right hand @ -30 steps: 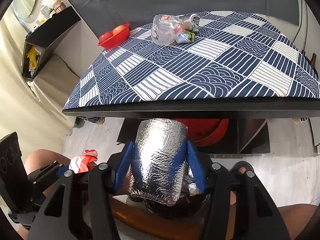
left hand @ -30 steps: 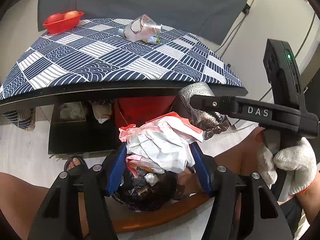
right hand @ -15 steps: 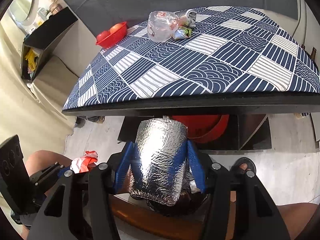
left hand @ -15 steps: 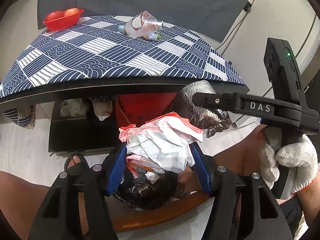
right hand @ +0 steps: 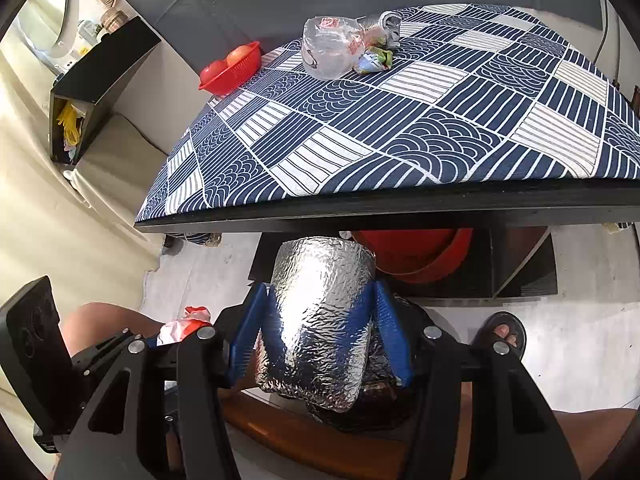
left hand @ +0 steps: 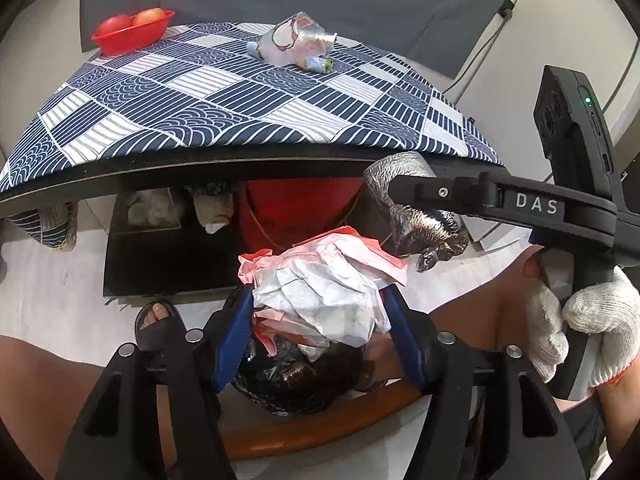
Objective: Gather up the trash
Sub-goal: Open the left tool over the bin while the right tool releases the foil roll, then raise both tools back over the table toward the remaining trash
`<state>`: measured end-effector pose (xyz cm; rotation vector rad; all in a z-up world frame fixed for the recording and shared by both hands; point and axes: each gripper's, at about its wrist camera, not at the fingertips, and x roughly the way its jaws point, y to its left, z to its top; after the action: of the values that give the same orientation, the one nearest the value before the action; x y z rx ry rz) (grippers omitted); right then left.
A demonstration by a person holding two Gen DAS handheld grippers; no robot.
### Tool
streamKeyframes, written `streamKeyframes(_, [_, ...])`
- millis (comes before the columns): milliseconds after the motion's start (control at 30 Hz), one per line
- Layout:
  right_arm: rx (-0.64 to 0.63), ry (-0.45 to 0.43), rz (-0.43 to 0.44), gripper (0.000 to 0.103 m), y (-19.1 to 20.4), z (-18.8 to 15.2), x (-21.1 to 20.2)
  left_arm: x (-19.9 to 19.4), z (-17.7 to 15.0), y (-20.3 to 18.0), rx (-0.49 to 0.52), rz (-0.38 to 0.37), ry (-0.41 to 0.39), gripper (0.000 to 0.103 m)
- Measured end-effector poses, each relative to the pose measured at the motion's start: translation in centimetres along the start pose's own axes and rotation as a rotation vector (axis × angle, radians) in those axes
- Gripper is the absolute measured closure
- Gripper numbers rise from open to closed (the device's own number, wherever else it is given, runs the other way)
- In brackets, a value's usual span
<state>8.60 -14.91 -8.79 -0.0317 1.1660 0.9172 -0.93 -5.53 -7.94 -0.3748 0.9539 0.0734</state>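
My left gripper [left hand: 320,332] is shut on a crumpled red and white paper wad [left hand: 324,288], held over a black-lined trash bin [left hand: 296,380] with a wooden rim. My right gripper [right hand: 320,328] is shut on a crinkled silver foil bag [right hand: 320,312], also above the bin; this bag also shows in the left wrist view [left hand: 416,216]. On the blue patterned tablecloth [right hand: 400,120] lie a clear plastic bag [right hand: 328,50], a small green wrapper [right hand: 374,58] and a silver piece [right hand: 386,24].
A red basket of tomatoes [right hand: 230,66] sits at the table's far corner. A red bucket [left hand: 296,204] and a black shelf [left hand: 168,240] stand under the table. My sandalled feet [left hand: 156,320] and bare knees flank the bin.
Both grippers keep hold of their trash. Both views have risen slightly, so more of the tabletop shows.
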Motion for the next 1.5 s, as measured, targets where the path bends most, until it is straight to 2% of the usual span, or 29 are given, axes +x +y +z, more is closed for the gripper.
streamKeyframes(233, [0.011, 0.025, 0.024, 0.047, -0.2, 0.1, 0.4, 0.5, -0.3, -0.3, 0.012, 0.013, 0.015, 0.039])
streamKeyframes(300, [0.012, 0.034, 0.019, 0.047, -0.2, 0.0, 0.6, 0.6, -0.5, -0.4, 0.012, 0.007, 0.025, 0.035])
streamKeyframes(333, [0.016, 0.035, 0.023, 0.042, -0.2, 0.0, 0.7, 0.7, -0.5, -0.3, 0.012, 0.006, 0.033, 0.033])
streamKeyframes(367, [0.022, 0.036, 0.025, 0.036, -0.3, 0.0, 0.7, 0.8, -0.5, -0.3, 0.011, 0.009, 0.039, 0.026])
streamKeyframes(433, [0.027, 0.039, 0.023, 0.035, -0.4, 0.1, 0.8, 0.7, -0.5, -0.4, 0.012, 0.016, 0.033, 0.021])
streamKeyframes(800, [0.042, 0.010, 0.026, 0.035, -1.0, 0.3, 0.0, 0.6, -0.3, -0.1, -0.004, 0.017, 0.022, 0.021])
streamKeyframes(1133, [0.035, -0.035, 0.046, 0.035, -1.1, 1.2, -1.0, -0.5, 0.8, 1.1, -0.050, 0.011, -0.037, 0.021])
streamKeyframes(1500, [-0.030, -0.119, 0.049, 0.033, -0.5, 4.2, -1.9, -1.6, 4.8, 3.7, -0.080, -0.002, -0.121, 0.021])
